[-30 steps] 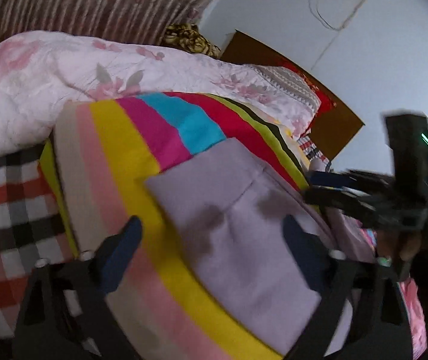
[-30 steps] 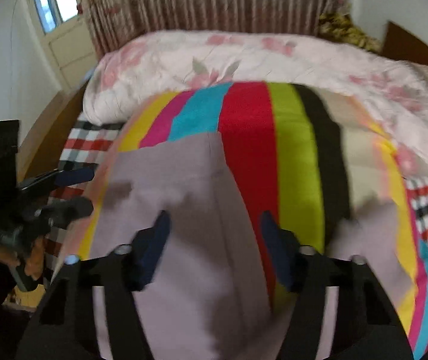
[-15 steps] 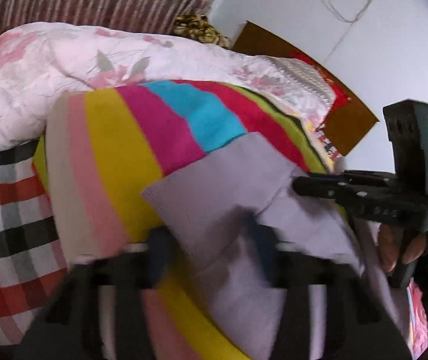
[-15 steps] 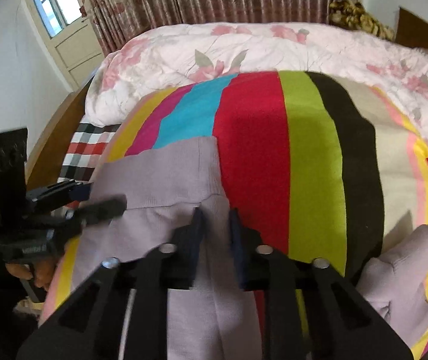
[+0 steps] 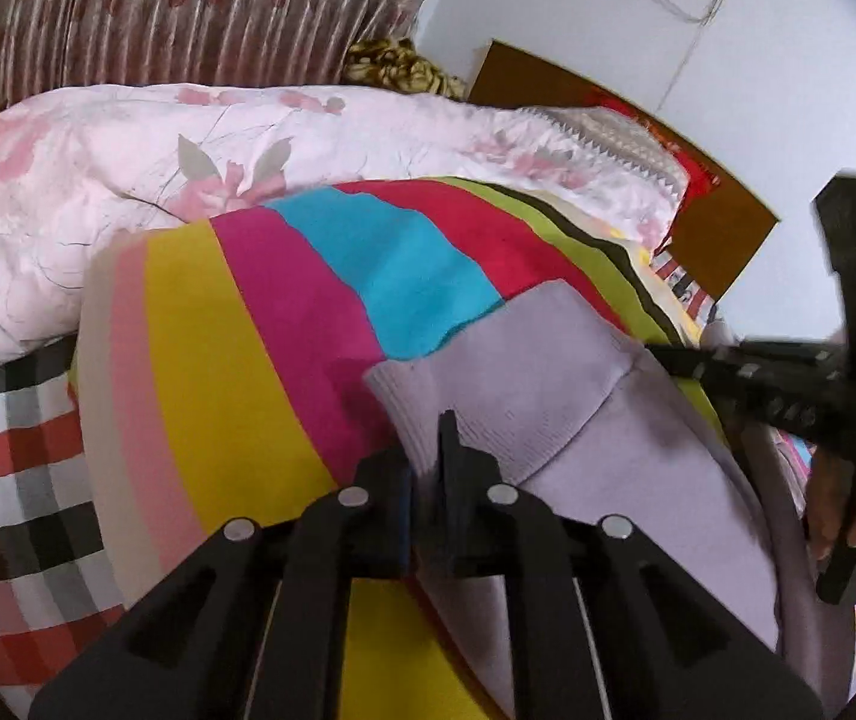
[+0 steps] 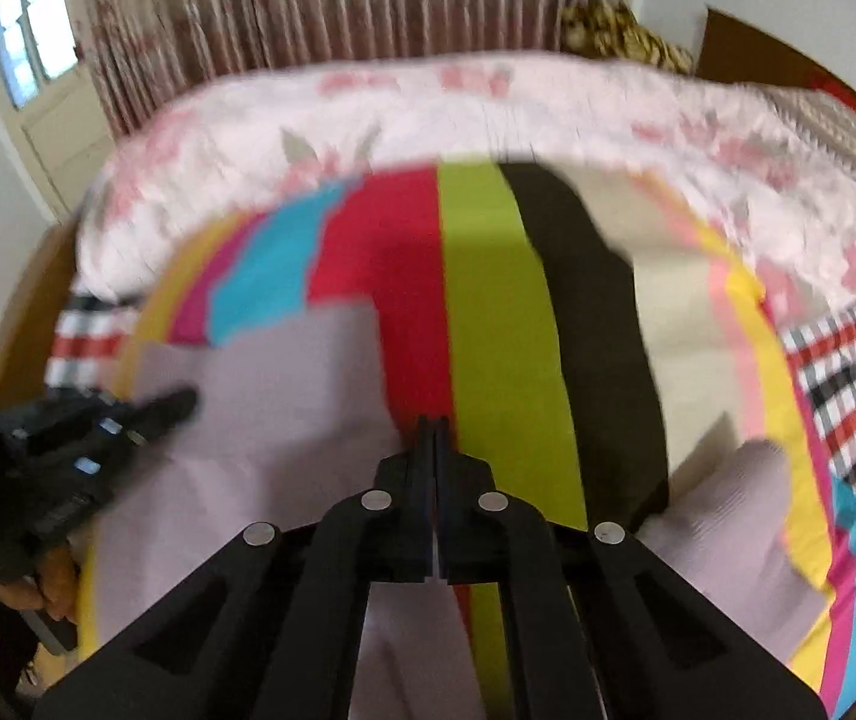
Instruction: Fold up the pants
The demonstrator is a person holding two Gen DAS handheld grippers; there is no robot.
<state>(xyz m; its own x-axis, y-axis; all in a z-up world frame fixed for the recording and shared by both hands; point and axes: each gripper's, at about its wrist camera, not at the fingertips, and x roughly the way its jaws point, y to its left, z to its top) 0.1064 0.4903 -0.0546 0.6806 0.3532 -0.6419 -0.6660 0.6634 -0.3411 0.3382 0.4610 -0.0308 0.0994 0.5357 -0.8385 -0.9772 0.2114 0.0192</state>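
Lilac pants (image 5: 548, 372) lie folded on a bright striped blanket (image 5: 284, 324). My left gripper (image 5: 425, 456) pinches the ribbed near-left edge; its jaws are opening slightly with the fabric between the pads. In the same view my right gripper (image 5: 662, 357) reaches in from the right, tips at the fold's far corner. The right wrist view is blurred: the right gripper (image 6: 434, 429) is shut at the right edge of the pants (image 6: 284, 396), and the left gripper (image 6: 182, 405) rests on the cloth's left side. Another lilac part (image 6: 728, 516) bulges at the lower right.
A pink floral quilt (image 5: 158, 180) is heaped behind the blanket. A red, black and white checked sheet (image 5: 2, 480) shows at the sides. A wooden headboard (image 5: 722, 240) stands by the white wall; curtains (image 6: 338, 0) and a door (image 6: 50, 90) are beyond.
Both grippers went from wide open over the pants to closed on the fabric's edges. Each moved forward and slightly down, and the pants' top edge has bunched up a little.
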